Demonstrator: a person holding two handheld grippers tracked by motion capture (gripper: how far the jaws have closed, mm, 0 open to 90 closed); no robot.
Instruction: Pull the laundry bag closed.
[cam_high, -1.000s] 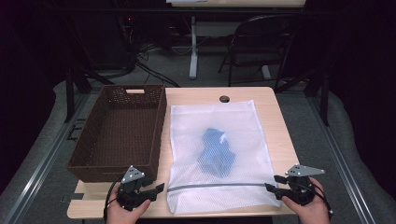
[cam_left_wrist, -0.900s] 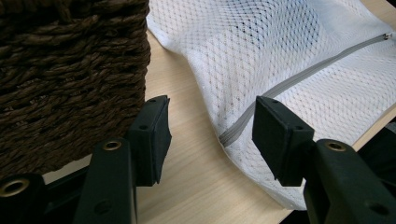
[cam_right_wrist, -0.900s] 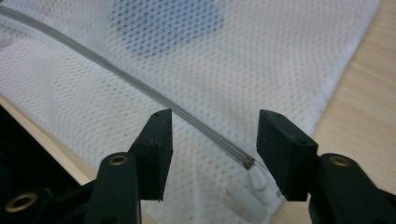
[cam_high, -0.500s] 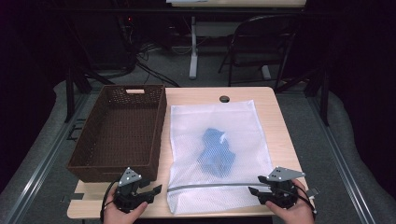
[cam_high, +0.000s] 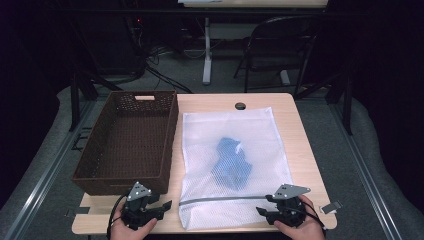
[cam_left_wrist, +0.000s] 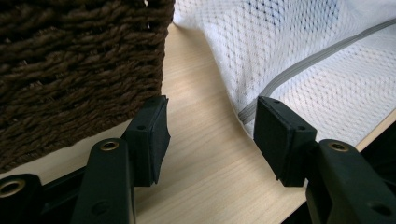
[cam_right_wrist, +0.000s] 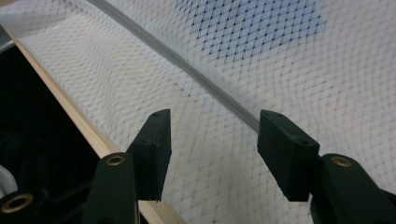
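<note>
Right tongs have slid inward along the desk edge onto the mesh bag's near corner, gaping, gripping nothing. Left tongs wait open beside it. Bag lies flat, lengthwise away from us, zipper crosswise.

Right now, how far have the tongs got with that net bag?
Just starting. The white mesh bag lies zipped on the table with the blue cloth inside. The left tongs and right tongs are open at its near corners, gripping nothing. Grabbing, unzipping and filling the brown basket probably remain.
</note>
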